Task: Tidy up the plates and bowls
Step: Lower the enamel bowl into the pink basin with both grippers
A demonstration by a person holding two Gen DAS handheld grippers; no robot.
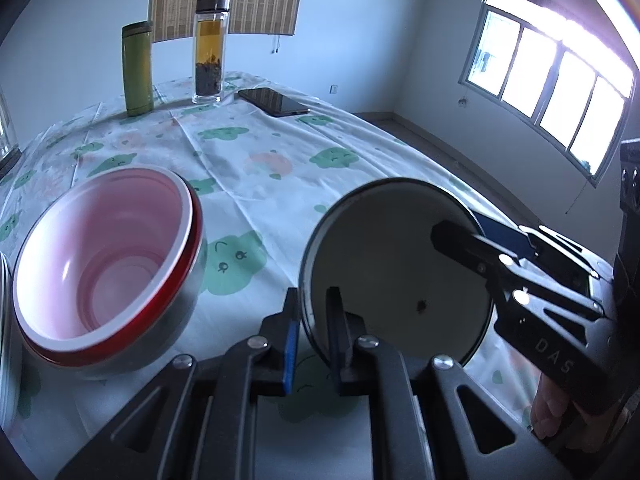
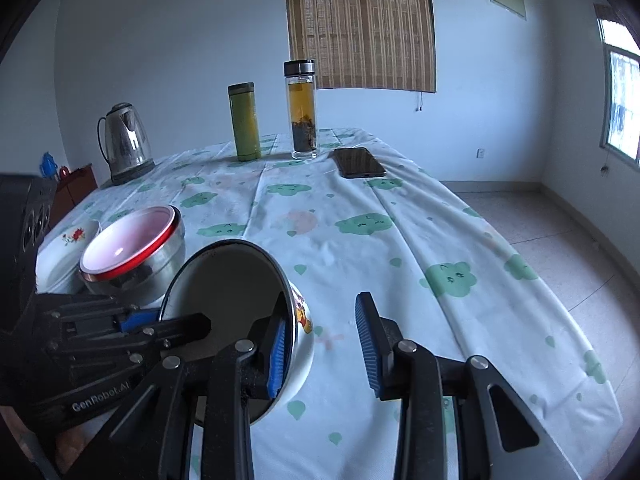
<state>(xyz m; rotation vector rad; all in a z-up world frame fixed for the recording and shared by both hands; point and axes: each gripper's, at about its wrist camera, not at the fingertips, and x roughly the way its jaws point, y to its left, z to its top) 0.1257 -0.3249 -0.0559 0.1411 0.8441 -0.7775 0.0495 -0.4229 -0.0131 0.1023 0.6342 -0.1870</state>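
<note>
Enamel bowl (image 1: 396,276), white with a dark rim and a cartoon print on its outer wall, sits tilted at the near edge of the table, mouth turned toward the cameras. Left gripper (image 1: 312,328) is clamped on its rim at about six o'clock in the left wrist view, one pad inside, one outside. Right gripper (image 2: 324,344) has its jaws apart; one blue pad lies inside the bowl against the wall, the other stands clear of it at three o'clock. Steel bowl (image 1: 108,268), pink inside with a red band, rests at nine o'clock, just beside. White flowered plate (image 2: 66,254) lies beyond it. Green flask (image 2: 244,122), tea bottle (image 2: 302,110) and phone (image 2: 359,163) stand at twelve o'clock on the tablecloth (image 2: 400,264).
</note>
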